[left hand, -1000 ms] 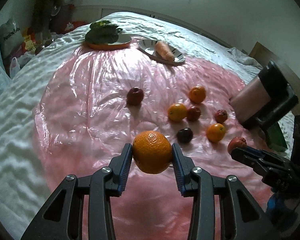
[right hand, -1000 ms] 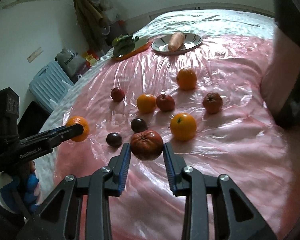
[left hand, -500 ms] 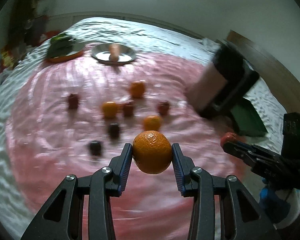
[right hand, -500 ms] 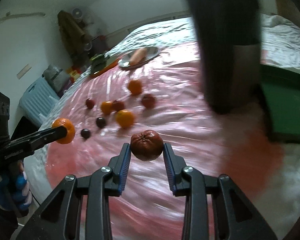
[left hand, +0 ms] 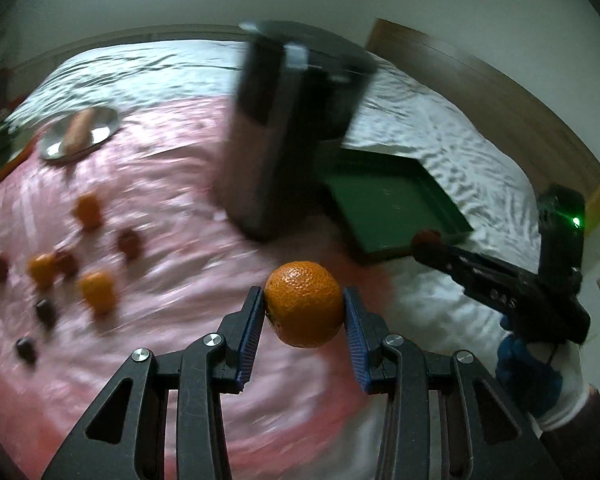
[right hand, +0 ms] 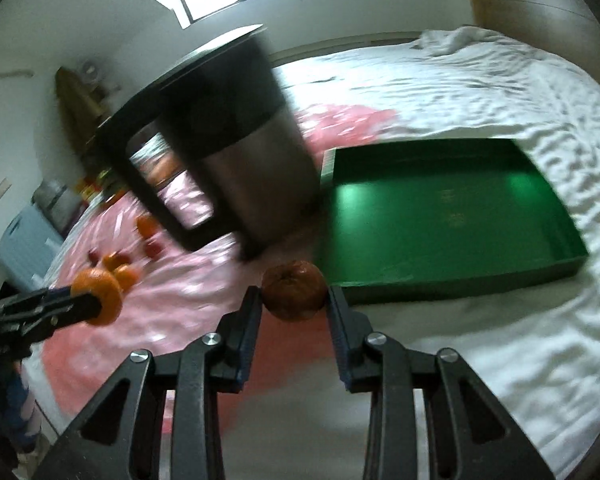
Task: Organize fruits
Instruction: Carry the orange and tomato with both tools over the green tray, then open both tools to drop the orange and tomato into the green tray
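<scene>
My left gripper (left hand: 304, 314) is shut on an orange (left hand: 304, 304) and holds it above the pink sheet (left hand: 172, 184). My right gripper (right hand: 294, 300) is shut on a wrinkled red fruit (right hand: 294, 290), just short of the near edge of the green tray (right hand: 440, 208). The tray looks empty. Several oranges and dark red fruits (left hand: 96, 288) lie blurred on the pink sheet to the left. The right gripper also shows in the left wrist view (left hand: 428, 240), near the tray's corner (left hand: 456, 224).
A tall dark and steel jug (right hand: 228, 136) with a handle stands left of the tray. A metal plate with a carrot (left hand: 80, 136) sits at the far left. White bedding (right hand: 480, 80) surrounds the tray. A wooden headboard (left hand: 500, 92) runs behind.
Both grippers have swung right with their fruit, away from the loose fruit and toward the green tray. The jug and tray now fill the views.
</scene>
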{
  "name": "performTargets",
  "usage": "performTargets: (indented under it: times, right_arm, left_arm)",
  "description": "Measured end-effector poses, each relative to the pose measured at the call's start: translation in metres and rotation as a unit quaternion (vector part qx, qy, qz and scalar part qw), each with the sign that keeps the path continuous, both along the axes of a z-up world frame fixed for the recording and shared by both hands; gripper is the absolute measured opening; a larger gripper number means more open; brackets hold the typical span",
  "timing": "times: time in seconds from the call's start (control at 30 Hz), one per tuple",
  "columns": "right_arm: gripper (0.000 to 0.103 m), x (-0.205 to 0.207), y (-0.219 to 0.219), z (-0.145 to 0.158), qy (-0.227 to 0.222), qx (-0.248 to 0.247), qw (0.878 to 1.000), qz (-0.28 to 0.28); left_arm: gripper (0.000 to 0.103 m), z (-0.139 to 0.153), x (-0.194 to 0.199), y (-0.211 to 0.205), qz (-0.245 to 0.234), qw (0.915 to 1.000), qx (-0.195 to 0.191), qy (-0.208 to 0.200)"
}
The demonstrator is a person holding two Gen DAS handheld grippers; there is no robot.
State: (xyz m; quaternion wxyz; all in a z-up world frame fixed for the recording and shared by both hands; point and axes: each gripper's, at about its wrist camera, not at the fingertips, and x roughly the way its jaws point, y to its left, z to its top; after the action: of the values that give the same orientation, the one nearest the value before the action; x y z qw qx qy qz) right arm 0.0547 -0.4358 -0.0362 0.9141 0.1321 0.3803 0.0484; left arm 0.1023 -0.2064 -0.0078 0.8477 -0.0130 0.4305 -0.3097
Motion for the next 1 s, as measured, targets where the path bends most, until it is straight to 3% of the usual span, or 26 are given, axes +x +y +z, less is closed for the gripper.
performTargets:
  times: [0.23, 0.5, 0.8, 1.0]
  right_arm:
    - [0.031, 0.012, -0.064, -0.008, -0.004, -0.004, 0.999, -0.044]
    - [0.031, 0.031, -0.112, -0.027, 0.006, -0.027, 0.997, -0.074]
    - [0.031, 0.058, -0.143, -0.05, 0.037, -0.055, 0.994, -0.092]
    - [0.031, 0.068, -0.146, -0.066, 0.062, -0.068, 0.992, -0.091]
  left_arm:
    - [0.035, 0.002, 0.018, -0.089, -0.055, 0.9985, 0.005, -0.003]
    - [0.035, -0.024, 0.061, -0.167, -0.075, 0.9957, 0.054, 0.005]
    - [0.035, -0.063, 0.083, -0.208, -0.078, 0.9915, 0.102, 0.019]
    - [0.035, -0.079, 0.087, -0.212, -0.079, 0.9888, 0.123, 0.029]
